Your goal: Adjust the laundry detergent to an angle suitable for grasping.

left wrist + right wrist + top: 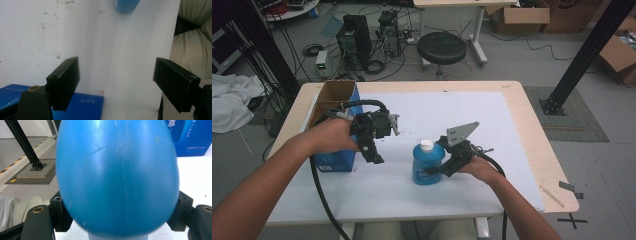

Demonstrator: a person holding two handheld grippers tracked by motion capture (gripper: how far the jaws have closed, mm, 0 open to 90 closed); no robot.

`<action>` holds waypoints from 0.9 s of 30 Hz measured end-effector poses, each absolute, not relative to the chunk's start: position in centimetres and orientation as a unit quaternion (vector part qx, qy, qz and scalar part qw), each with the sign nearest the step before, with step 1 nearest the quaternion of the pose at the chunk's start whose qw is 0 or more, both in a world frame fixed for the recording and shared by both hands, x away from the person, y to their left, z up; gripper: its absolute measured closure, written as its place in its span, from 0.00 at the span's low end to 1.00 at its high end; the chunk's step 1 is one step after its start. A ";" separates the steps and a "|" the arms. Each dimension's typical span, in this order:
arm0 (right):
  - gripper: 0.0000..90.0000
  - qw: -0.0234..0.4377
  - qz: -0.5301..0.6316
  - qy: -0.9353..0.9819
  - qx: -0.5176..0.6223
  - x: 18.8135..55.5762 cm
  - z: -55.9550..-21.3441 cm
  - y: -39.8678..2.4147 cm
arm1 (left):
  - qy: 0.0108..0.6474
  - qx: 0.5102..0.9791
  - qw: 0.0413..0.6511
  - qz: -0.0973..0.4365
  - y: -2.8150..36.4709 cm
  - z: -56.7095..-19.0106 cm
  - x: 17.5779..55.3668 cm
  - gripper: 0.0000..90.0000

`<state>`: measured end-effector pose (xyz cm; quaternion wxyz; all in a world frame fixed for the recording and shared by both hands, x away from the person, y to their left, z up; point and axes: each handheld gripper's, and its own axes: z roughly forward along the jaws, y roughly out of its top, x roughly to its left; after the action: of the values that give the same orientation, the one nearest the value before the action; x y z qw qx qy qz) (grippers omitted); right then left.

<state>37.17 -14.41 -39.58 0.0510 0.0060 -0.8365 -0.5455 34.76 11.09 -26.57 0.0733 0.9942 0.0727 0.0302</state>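
Two containers sit on the white sheet that covers the wooden table: a blue plastic bottle with a white cap, upright near the middle, and an open blue carton at the left edge; what either holds I cannot tell. The right gripper comes at the bottle from the right, its jaws on both sides of the belly; whether the pads still press is hard to judge from the close, blurred view. The left gripper hangs beside the carton with its jaws spread wide on nothing. Beyond the far edge stand a black stool and computer towers among cables. White printing on the carton includes what looks like "5.0", otherwise unreadable.
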 end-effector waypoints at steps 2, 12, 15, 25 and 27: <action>0.26 0.049 -0.545 -0.837 0.005 37.1 -39.5 -14.5 | 0.071 0.994 0.073 0.030 11.1 -26.6 34.8 0.24; 0.20 0.042 -0.547 -0.836 -0.007 37.1 -39.2 -15.1 | 0.071 0.994 0.073 0.030 10.9 -26.6 34.8 0.24; 0.18 0.039 -0.547 -0.836 -0.009 37.1 -39.2 -15.3 | 0.072 0.994 0.073 0.030 10.9 -26.6 34.8 0.24; 0.17 0.036 -0.547 -0.836 -0.015 37.2 -39.1 -15.9 | 0.074 0.994 0.074 0.031 11.0 -26.6 34.9 0.24; 0.17 0.036 -0.545 -0.838 -0.017 37.1 -39.1 -16.0 | 0.075 0.994 0.075 0.031 11.0 -26.5 34.9 0.24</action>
<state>37.11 -15.97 -39.10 0.0358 -0.0170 -0.8376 -0.5449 34.86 10.99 -26.55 0.0747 0.9939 0.0750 0.0312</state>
